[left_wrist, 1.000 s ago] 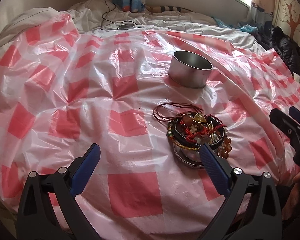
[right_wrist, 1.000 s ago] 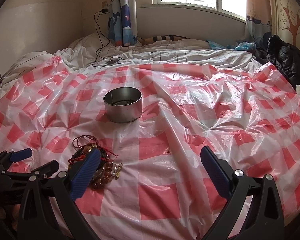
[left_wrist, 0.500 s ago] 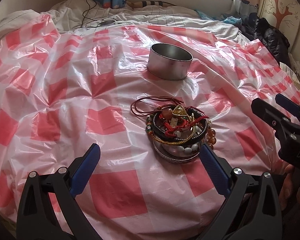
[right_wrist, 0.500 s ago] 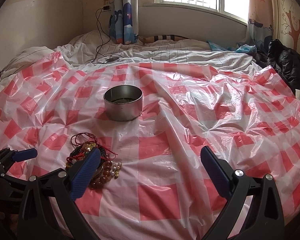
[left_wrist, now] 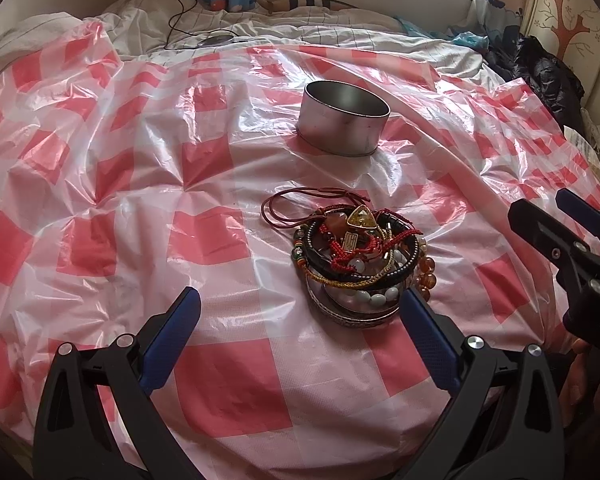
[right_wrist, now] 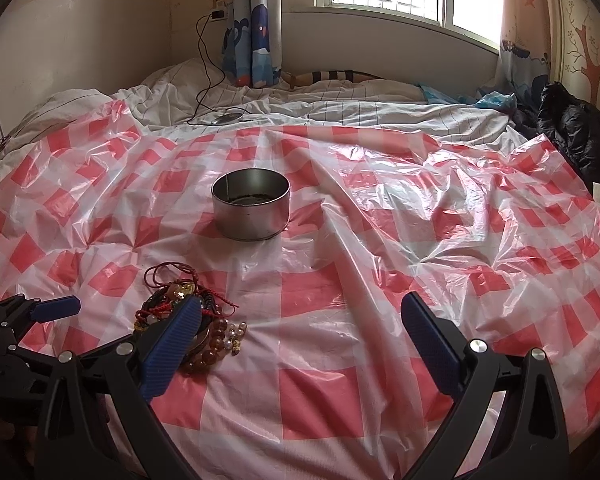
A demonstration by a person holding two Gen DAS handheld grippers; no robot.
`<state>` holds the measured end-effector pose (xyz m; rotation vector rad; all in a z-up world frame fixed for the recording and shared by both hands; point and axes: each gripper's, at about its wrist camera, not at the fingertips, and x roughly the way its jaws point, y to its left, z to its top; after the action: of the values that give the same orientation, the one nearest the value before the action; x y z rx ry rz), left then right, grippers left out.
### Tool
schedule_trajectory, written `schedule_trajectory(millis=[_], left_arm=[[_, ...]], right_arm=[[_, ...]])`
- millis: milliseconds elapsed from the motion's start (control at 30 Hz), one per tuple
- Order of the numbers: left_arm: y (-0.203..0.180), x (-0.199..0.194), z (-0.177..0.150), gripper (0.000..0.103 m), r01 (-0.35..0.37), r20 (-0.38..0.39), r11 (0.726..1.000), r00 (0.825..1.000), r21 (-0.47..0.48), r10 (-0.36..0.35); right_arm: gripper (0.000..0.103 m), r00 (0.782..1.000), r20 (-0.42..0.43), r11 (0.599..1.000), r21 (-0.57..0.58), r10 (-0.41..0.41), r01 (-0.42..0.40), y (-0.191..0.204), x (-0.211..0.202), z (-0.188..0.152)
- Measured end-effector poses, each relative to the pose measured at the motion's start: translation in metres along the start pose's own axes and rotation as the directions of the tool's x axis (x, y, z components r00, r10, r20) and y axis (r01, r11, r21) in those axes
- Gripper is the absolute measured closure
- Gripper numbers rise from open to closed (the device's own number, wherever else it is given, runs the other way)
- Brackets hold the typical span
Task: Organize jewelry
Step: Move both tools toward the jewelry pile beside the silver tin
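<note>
Red-and-white checked plastic sheet (left_wrist: 204, 236), glossy and creased, covers a bed; white striped bedding (right_wrist: 340, 112) shows past its far edge. Tangled heap of jewelry (left_wrist: 360, 256) lies on the sheet: black cord bracelets, red braided string, white beads, amber-brown beads on its right side, a triangular yellow pendant on top, silver bangles underneath, a loop of dark red cord trailing to the left. Round silver metal tin (left_wrist: 343, 119), lidless and upright, stands farther back on the sheet, well apart from the heap. Left gripper (left_wrist: 300, 318), black frame with blue ribbed pads, fingers spread wide and empty; its right pad sits just beside the heap's near edge, contact unclear. Right gripper (right_wrist: 300, 320) likewise spread wide, holding nothing, over bare sheet to the right of the heap; its left pad overlaps the heap in the right wrist view. Black jacket (right_wrist: 576, 128) piled at the bed's right edge.
</note>
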<state>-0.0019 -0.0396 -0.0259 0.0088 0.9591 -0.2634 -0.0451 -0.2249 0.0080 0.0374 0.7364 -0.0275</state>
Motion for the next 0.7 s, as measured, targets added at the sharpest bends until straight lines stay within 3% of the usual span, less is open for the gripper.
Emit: schedule_trajectory(millis=[433, 700], left_arm=[[0.010, 0.000, 0.002, 0.008, 0.005, 0.002, 0.999, 1.000, -0.045, -0.005], [0.030, 0.013, 0.016, 0.008, 0.050, -0.026, 0.991, 0.998, -0.121, -0.054]], right_arm=[[0.007, 1.000, 0.001, 1.000, 0.001, 0.001, -0.001, 0.000, 0.000, 0.000], [0.007, 0.999, 0.013, 0.999, 0.031, 0.029, -0.030, -0.006, -0.002, -0.001]])
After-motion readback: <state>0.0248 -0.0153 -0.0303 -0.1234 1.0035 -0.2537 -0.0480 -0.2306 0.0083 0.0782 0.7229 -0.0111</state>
